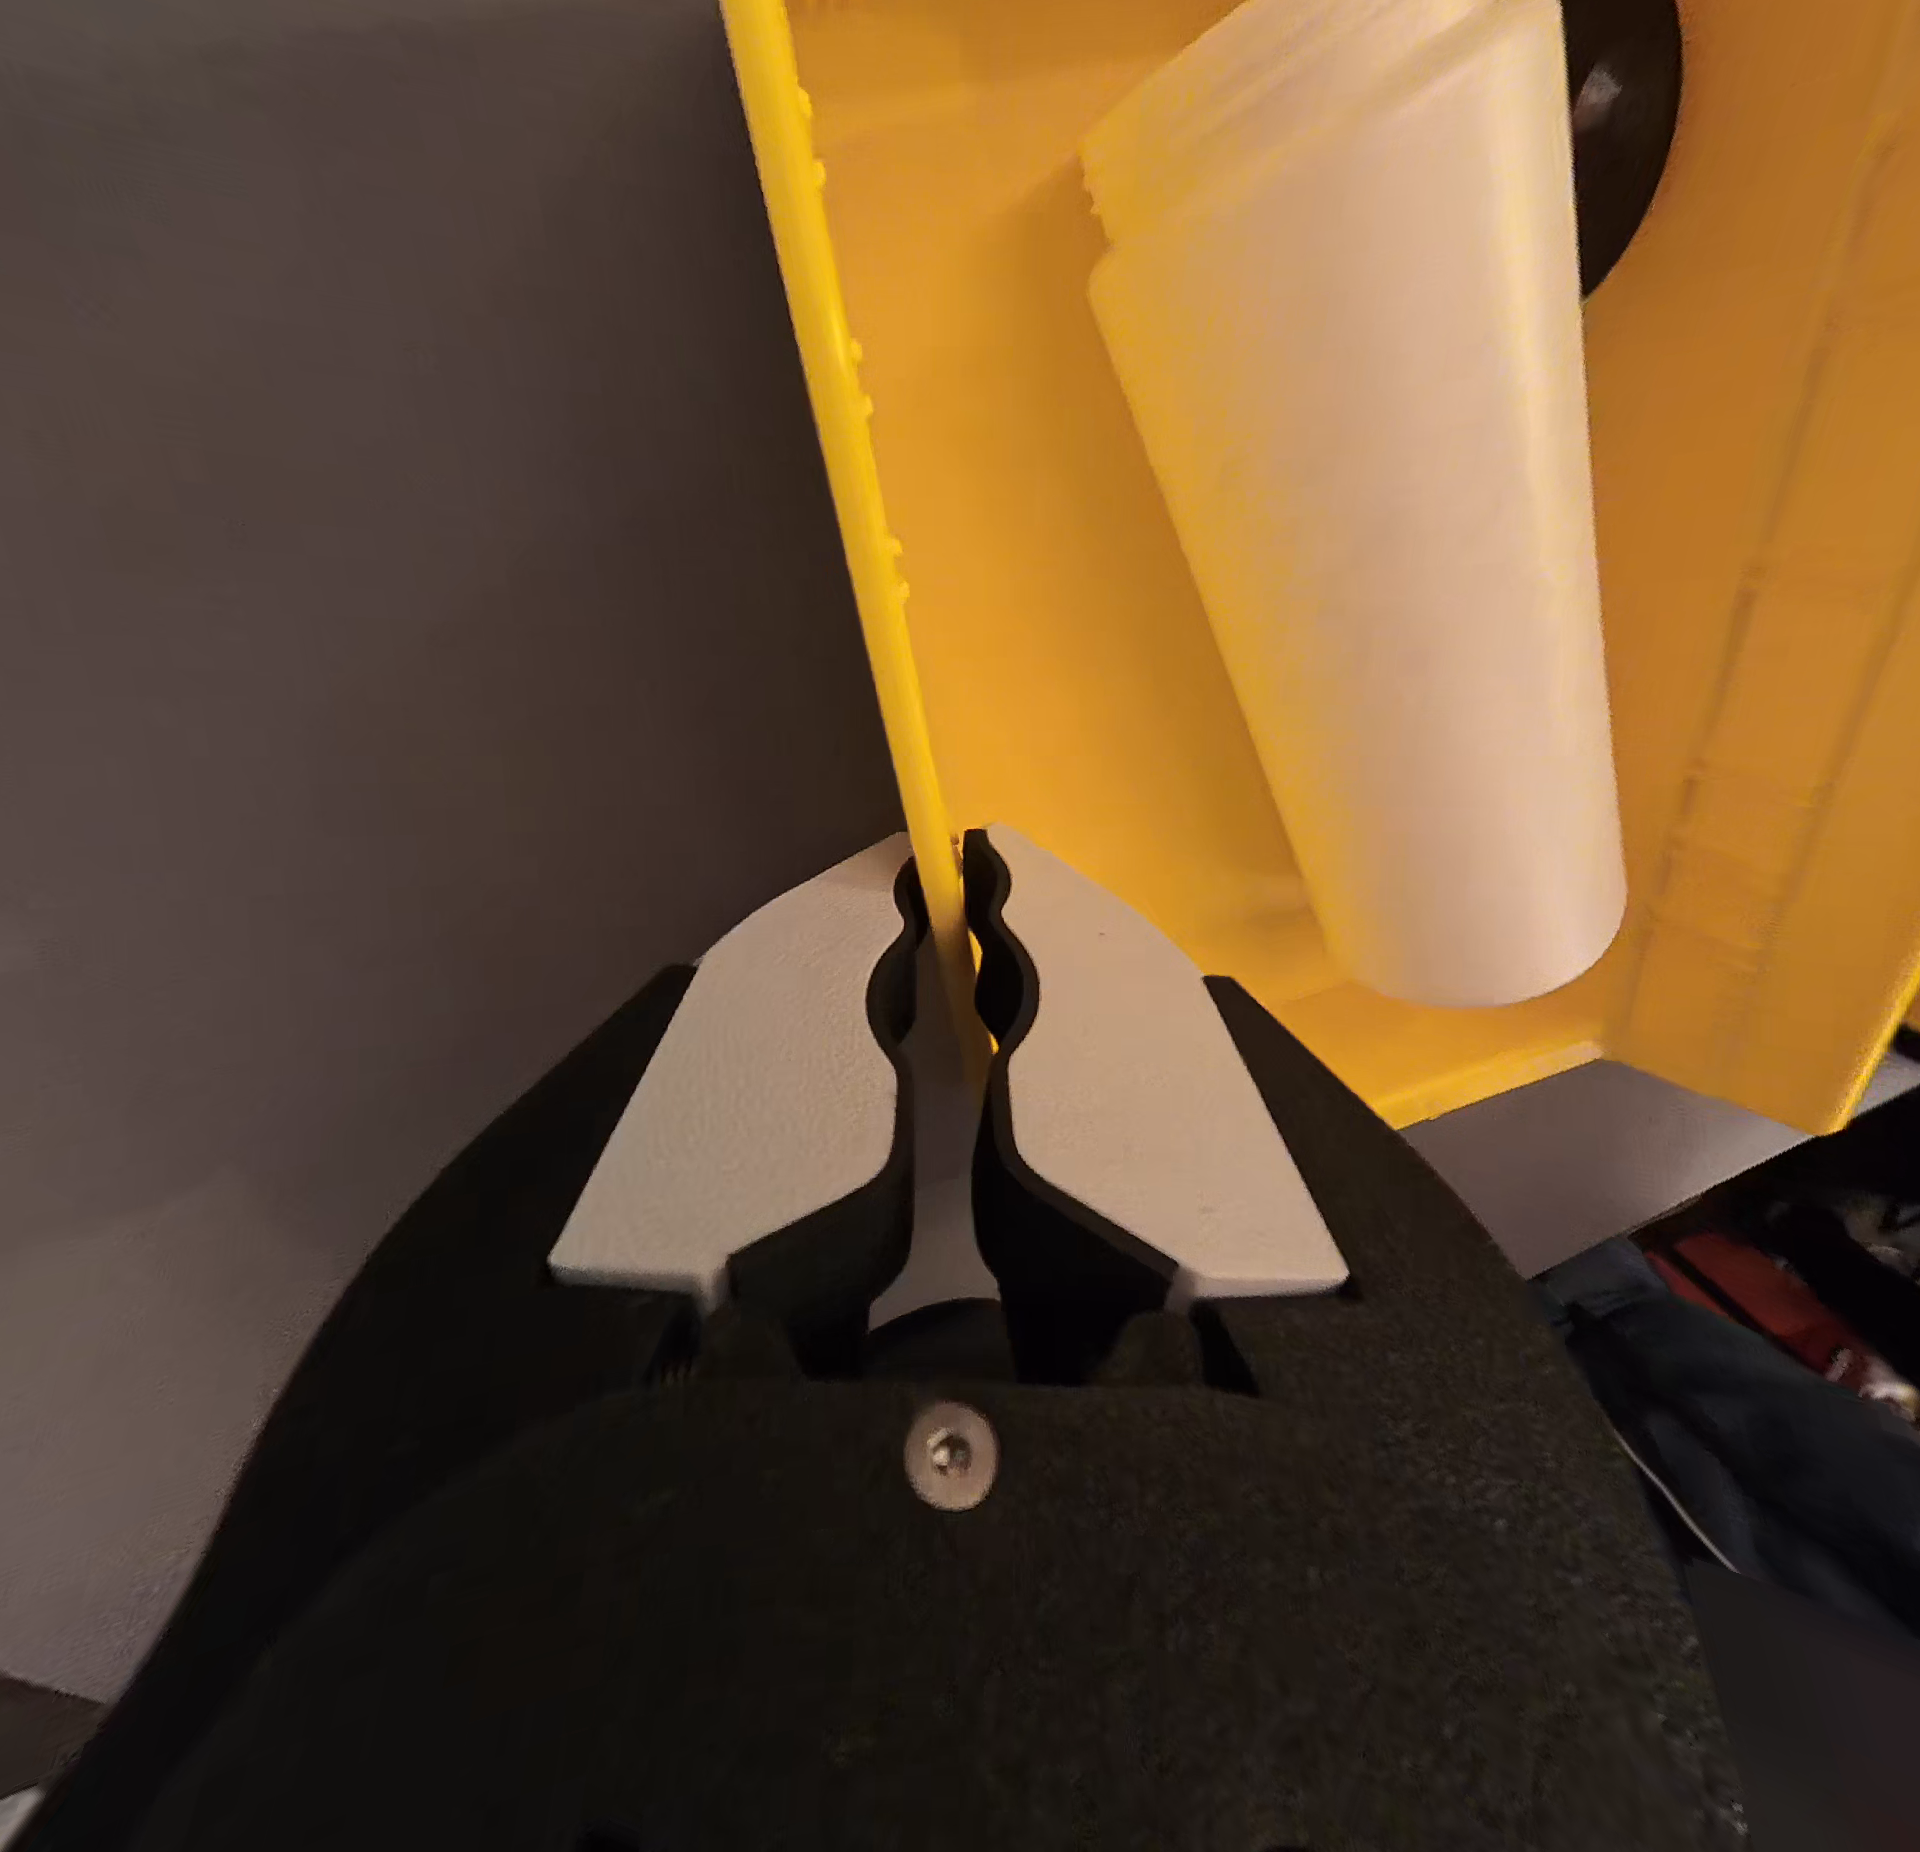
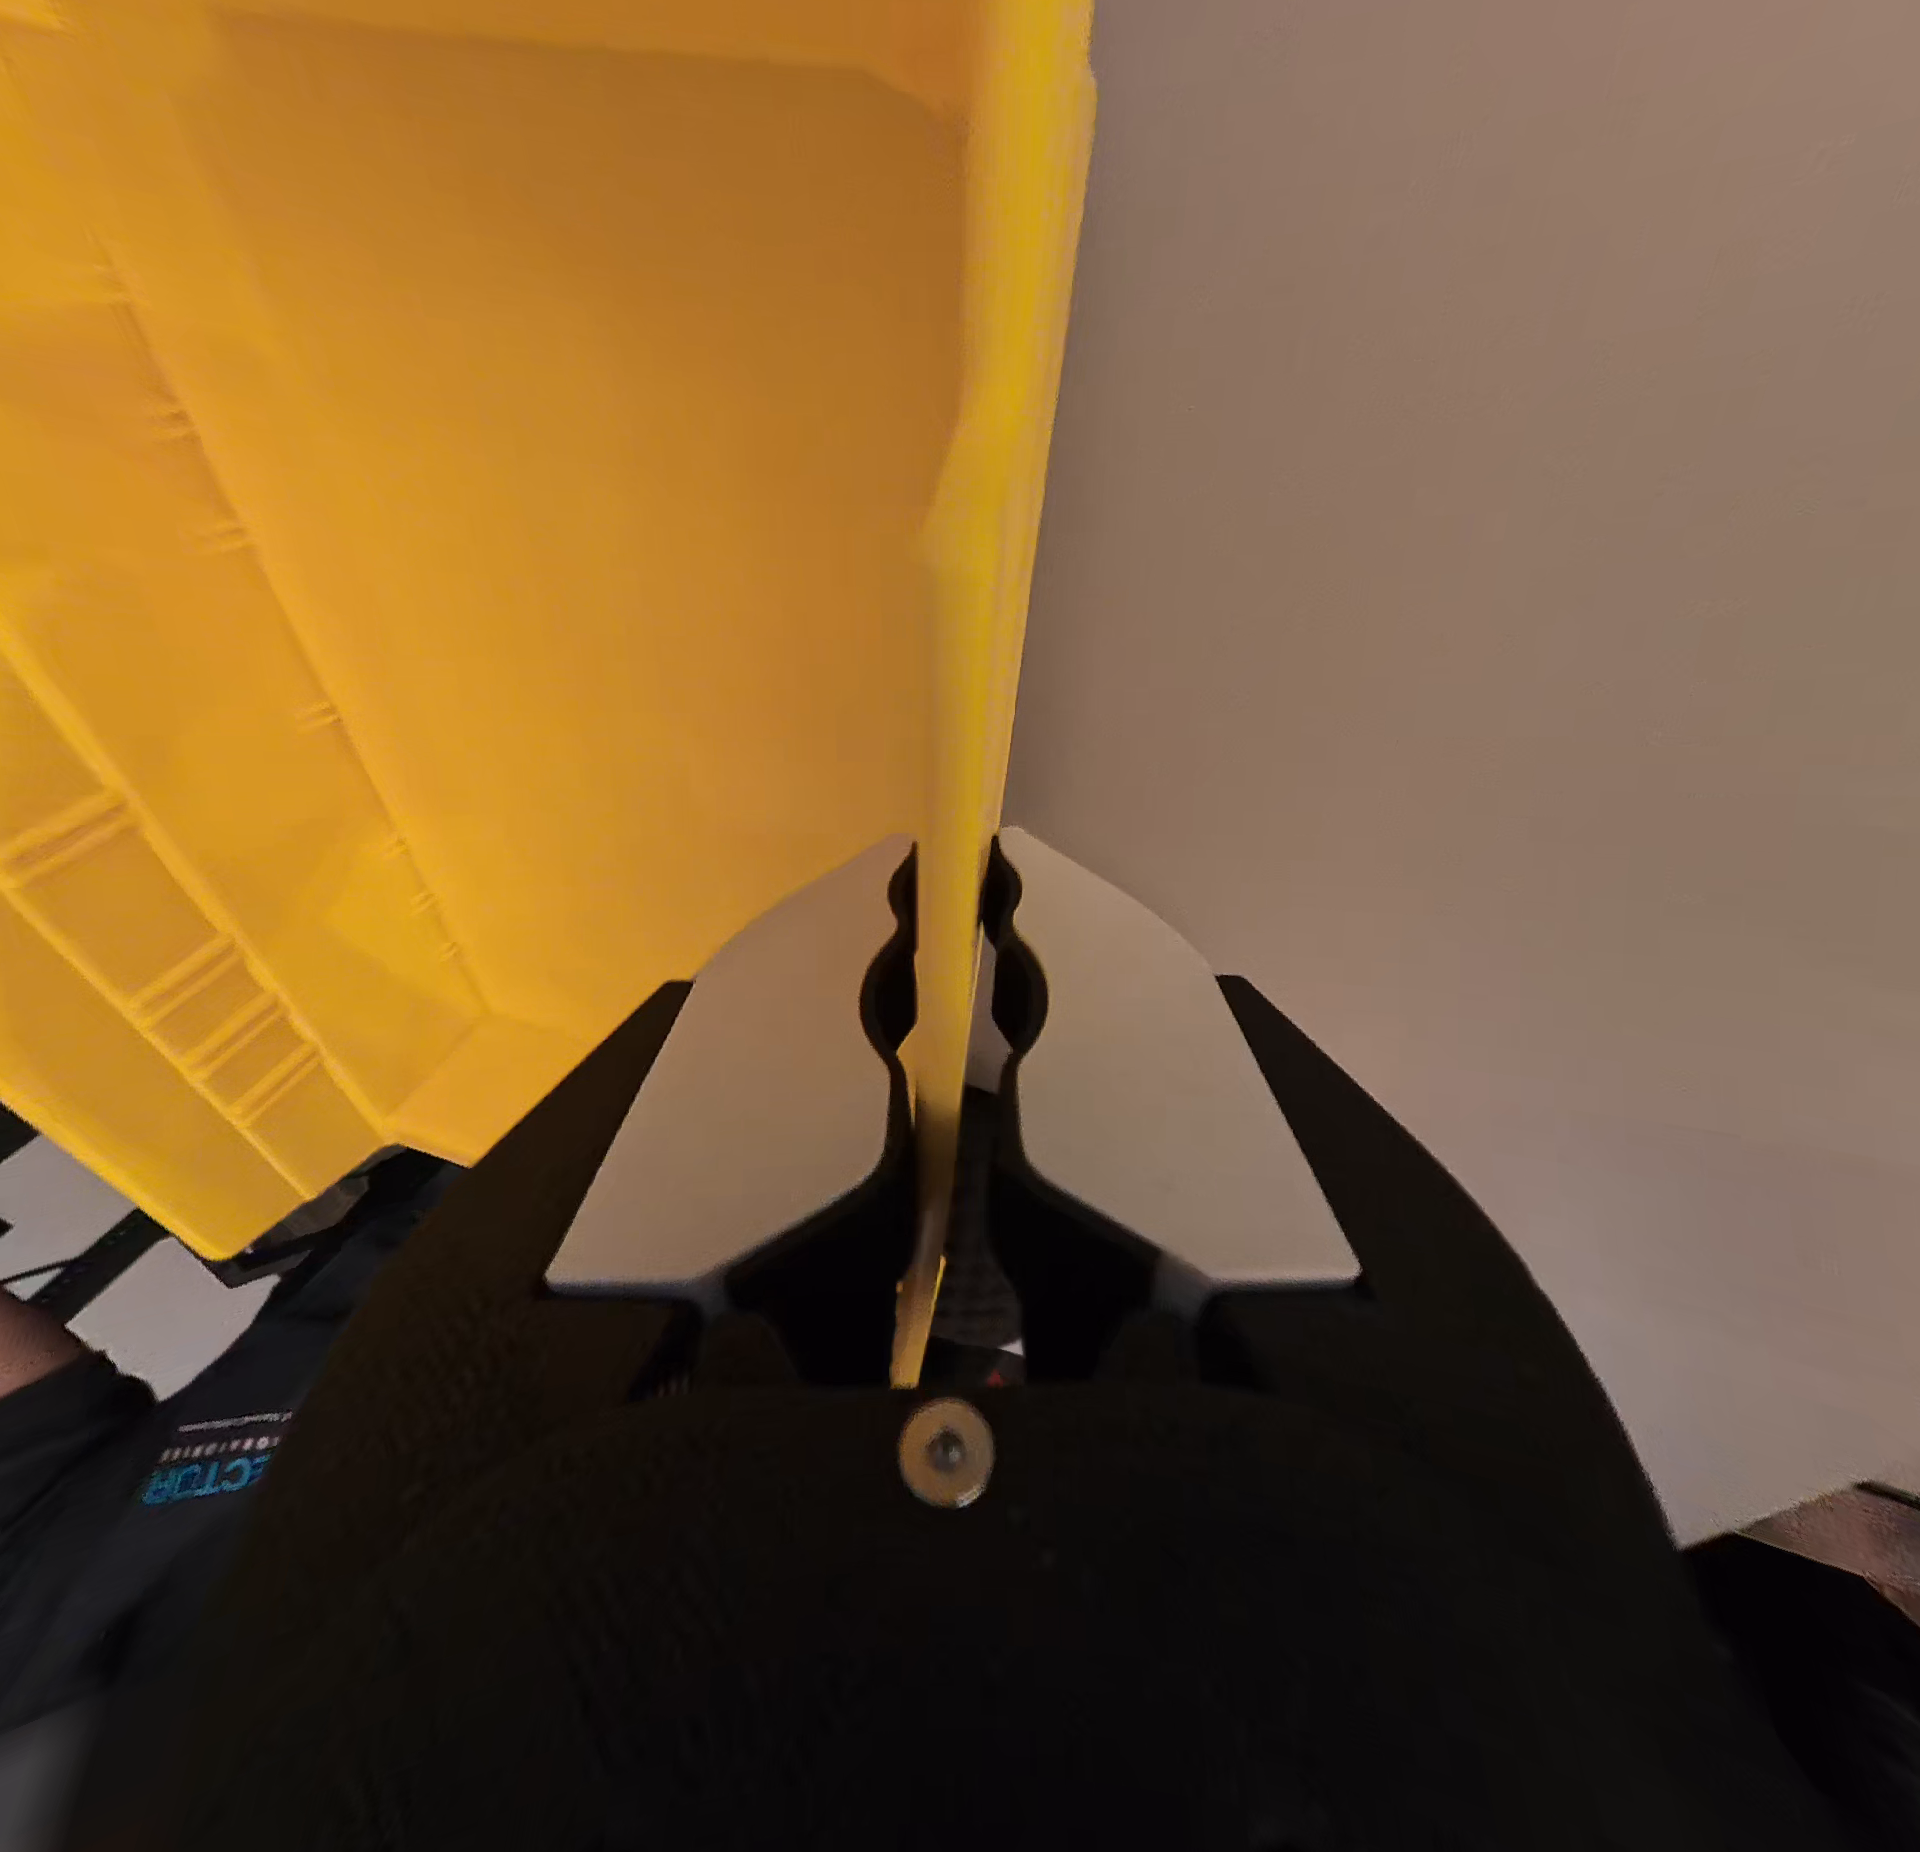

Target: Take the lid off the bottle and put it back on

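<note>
A white bottle (image 1: 1403, 607) lies on its side inside a yellow plastic bin (image 1: 1039, 555), with its ribbed white lid (image 1: 1299, 67) on, pointing away from me. My left gripper (image 1: 940, 846) is shut on the thin edge of the bin's left wall. My right gripper (image 2: 954, 852) is shut on the edge of another wall of the same bin (image 2: 520, 452). The bottle does not show in the right wrist view. Neither gripper touches the bottle.
A black round object (image 1: 1600, 109) sits behind the bottle at the bin's far side. A plain grey surface (image 1: 364, 452) lies left of the bin and a beige one (image 2: 1507, 452) to its right. A person's dark clothing (image 2: 156, 1439) and some clutter (image 1: 1766, 1335) are below. There is about 45 cm between the tips of the two grippers.
</note>
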The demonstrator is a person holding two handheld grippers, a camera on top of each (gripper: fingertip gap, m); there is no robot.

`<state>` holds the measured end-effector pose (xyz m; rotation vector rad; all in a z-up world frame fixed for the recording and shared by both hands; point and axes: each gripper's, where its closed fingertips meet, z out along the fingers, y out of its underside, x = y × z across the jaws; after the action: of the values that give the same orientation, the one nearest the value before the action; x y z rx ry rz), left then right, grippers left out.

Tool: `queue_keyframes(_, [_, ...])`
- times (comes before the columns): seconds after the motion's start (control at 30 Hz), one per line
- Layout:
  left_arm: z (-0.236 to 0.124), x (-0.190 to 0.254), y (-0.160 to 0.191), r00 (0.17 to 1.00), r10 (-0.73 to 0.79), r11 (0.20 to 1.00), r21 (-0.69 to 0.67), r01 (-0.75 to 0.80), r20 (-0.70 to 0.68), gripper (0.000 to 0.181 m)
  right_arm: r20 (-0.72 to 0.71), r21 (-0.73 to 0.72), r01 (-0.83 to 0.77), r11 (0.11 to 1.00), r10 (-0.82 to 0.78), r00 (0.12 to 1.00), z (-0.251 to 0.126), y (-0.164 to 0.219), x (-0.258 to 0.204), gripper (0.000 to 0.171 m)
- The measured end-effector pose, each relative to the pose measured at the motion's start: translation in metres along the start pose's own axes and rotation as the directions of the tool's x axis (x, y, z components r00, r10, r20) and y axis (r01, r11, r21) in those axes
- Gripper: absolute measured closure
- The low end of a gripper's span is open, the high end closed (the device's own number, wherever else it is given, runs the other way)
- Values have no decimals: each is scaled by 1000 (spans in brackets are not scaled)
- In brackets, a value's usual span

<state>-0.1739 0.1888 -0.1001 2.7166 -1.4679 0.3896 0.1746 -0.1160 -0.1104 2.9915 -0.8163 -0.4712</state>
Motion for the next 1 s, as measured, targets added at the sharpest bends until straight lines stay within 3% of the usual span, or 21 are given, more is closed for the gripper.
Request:
queue_keyframes(0.17, [-12, -42, 17, 998, -59, 997, 45, 59, 10, 176, -20, -38, 42, 998, -43, 999, 19, -15, -36, 157])
queue_keyframes(0.3, [-20, -66, 31, 996, -85, 994, 65, 84, 12, 176, -46, -60, 59, 996, -62, 997, 27, -20, -38, 158])
queue_keyframes(0.73, [-40, -132, 70, 988, -157, 982, 104, 155, 12, 176, -87, -34, -45, 998, 42, 995, 15, -10, 64, 165])
queue_keyframes(1.0, [-47, -153, 82, 980, -200, 973, 120, 196, 19, 176, -117, -1, 14, 1000, -14, 993, 7, -14, 92, 164])
